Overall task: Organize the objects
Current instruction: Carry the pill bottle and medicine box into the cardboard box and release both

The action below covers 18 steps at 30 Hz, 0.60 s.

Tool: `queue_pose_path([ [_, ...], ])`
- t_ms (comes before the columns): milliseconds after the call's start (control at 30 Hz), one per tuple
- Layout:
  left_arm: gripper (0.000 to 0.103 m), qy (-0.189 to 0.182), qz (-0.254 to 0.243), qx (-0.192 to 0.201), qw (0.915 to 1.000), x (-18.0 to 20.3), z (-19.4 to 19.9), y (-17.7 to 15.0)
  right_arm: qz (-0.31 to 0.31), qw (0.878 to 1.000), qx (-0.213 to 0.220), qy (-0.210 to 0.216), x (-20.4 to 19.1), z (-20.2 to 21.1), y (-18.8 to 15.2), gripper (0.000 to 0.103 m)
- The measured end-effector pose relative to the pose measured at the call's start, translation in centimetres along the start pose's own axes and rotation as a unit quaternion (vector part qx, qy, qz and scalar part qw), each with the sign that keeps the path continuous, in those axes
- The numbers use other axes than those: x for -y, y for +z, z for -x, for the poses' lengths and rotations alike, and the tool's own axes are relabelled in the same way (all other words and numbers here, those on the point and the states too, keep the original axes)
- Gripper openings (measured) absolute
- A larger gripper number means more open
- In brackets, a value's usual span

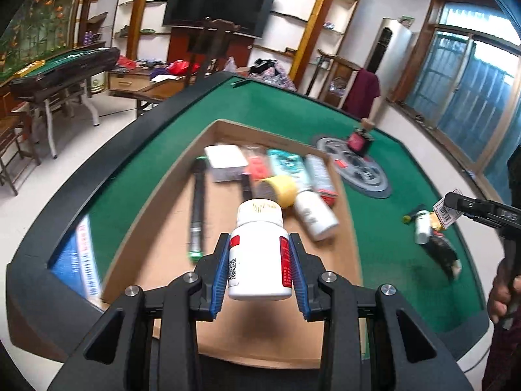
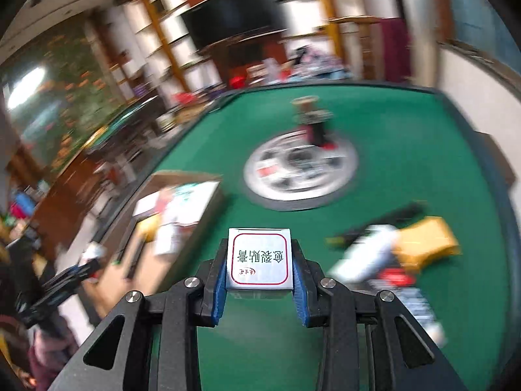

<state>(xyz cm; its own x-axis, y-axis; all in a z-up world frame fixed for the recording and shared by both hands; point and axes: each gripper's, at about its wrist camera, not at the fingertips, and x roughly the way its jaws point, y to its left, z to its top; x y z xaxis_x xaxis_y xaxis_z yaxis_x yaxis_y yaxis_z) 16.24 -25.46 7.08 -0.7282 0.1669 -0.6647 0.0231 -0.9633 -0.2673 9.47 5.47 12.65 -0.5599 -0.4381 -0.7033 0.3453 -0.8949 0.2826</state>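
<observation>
My left gripper (image 1: pixel 259 272) is shut on a white pill bottle (image 1: pixel 259 251) with a red label, held above the near part of a shallow cardboard box (image 1: pixel 156 221). The box holds a black pen-like stick (image 1: pixel 197 208), a white case (image 1: pixel 225 160), a second white bottle (image 1: pixel 314 211), a yellow-capped item (image 1: pixel 281 190) and several packets. My right gripper (image 2: pixel 259 273) is shut on a small silver-white box with red Chinese print (image 2: pixel 259 262), above the green felt table (image 2: pixel 407 169). The right gripper also shows at the right edge of the left wrist view (image 1: pixel 482 210).
A round silver centre plate (image 2: pixel 299 176) with a small red and black object (image 1: pixel 358 141) standing on it lies mid-table. Loose items lie on the felt at right: a white bottle (image 2: pixel 368 254), a yellow packet (image 2: pixel 426 242), a dark flat item (image 1: pixel 444 251). The table has a raised black rim (image 1: pixel 97 163).
</observation>
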Motion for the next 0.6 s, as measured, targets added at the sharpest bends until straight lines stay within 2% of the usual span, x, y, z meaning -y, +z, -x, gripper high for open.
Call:
queue_pose_path([
  [133,0.034,0.008,0.002,-0.017,0.9998,-1.8,-0.9,0.2,0.036,0.998,-0.033,0.046,-5.7,-3.4,-0.4,0.037],
  [300,0.034,0.015,-0.021,-0.048,0.9985,-2.6,-2.6,1.1,0.073,0.993,-0.062,0.067,-10.7,-6.8,-1.2,0.037],
  [433,0.034,0.017,-0.037,-0.066,0.997,-2.6,-3.8,2.3,0.087,0.99,-0.088,0.067,-13.4,-9.7,-1.9,0.037],
  [600,0.034,0.022,-0.062,-0.093,0.9935,-2.1,-5.9,3.5,0.096,0.988,-0.108,0.048,-14.3,-12.0,-3.0,0.037],
])
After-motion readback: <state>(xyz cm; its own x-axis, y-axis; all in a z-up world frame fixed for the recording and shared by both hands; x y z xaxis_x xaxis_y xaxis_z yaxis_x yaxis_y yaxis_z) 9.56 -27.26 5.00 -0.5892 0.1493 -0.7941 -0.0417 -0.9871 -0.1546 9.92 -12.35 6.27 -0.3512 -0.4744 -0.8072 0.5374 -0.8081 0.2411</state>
